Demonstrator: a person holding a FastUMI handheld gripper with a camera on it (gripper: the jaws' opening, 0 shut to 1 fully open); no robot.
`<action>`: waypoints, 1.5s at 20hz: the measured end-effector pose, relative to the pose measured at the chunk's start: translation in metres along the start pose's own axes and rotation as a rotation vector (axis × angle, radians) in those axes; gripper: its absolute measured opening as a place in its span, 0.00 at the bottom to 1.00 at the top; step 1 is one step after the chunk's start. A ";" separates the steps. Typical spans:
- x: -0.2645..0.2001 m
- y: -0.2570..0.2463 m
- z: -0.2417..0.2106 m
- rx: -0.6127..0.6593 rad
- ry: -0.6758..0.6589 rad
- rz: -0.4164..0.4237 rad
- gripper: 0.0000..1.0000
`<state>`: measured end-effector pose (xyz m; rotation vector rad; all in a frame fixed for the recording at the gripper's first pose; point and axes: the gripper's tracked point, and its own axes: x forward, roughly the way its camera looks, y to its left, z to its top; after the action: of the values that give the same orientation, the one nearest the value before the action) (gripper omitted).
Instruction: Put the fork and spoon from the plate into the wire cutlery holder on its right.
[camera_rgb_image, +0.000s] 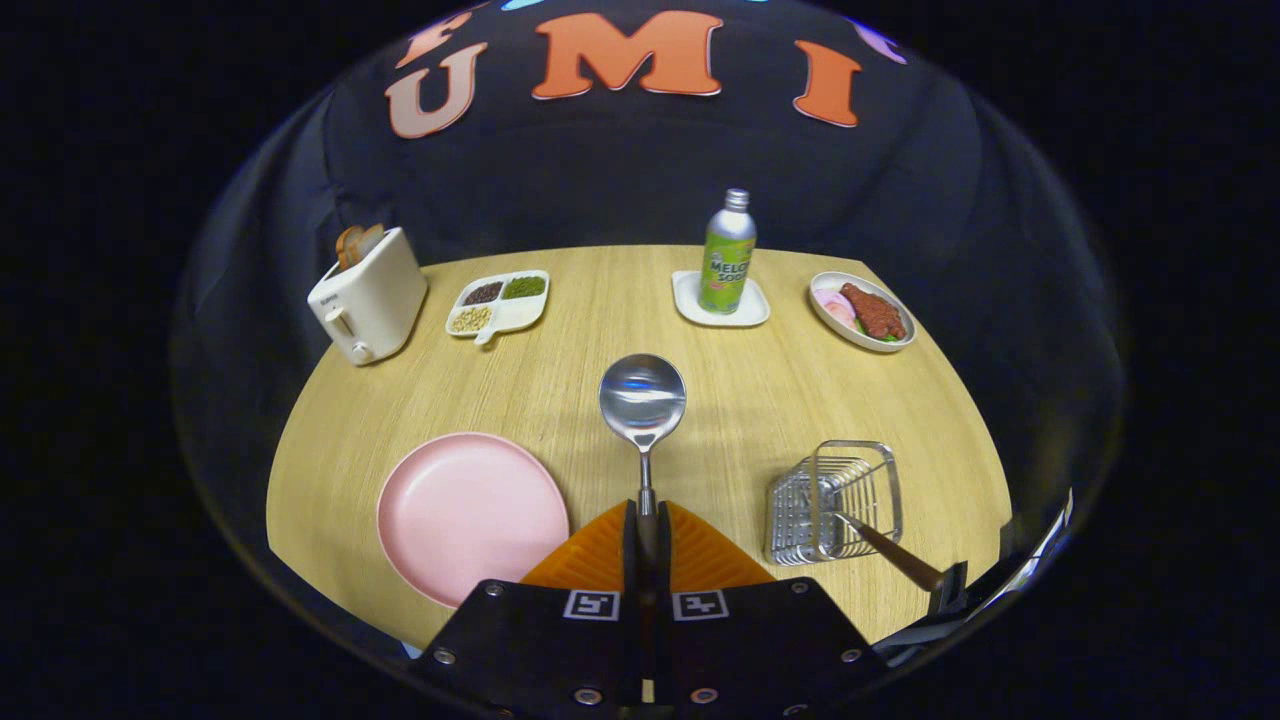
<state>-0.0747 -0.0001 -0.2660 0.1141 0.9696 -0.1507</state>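
Gripper view: we see the gripper (647, 535) clenched on the spoon (642, 402), both fingers (600, 550) pressed together against its slim handle. The spoon points straight ahead beyond the fingertips, its round shiny bowl facing up and held above the middle of the wooden table (600, 330).

Below and to the left of the fingers we find the pink plate (470, 515), near the table's near edge, its surface bare. To the right of the fingers, also close to the near edge, stands the wire cutlery holder (835, 500). A utensil with a brown handle (895, 555) already leans inside it, the handle slanting out over the holder's rim toward the near right corner; we take it for the fork, though its head is hidden behind the wires and we cannot tell for sure.

Along the far edge we count four more things. At the far left corner sits a cream toaster (368, 295) with slices of bread poking from its slot. Just beside it lies a white divided tray (498, 303) holding beans and grains in separate compartments. Further right a green soda bottle (727, 255) stands upright on a small white square dish (720, 305). Near the far right corner rests an oval plate of food (862, 312) carrying a reddish-brown piece and something pale pink.
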 end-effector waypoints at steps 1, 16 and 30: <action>-0.002 -0.013 0.002 0.010 -0.016 -0.019 0.05; -0.017 -0.123 -0.029 -0.030 0.116 -0.158 0.05; -0.002 -0.125 -0.026 -0.101 0.191 -0.147 0.11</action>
<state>-0.1192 -0.1190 -0.2831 -0.0370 1.1742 -0.2286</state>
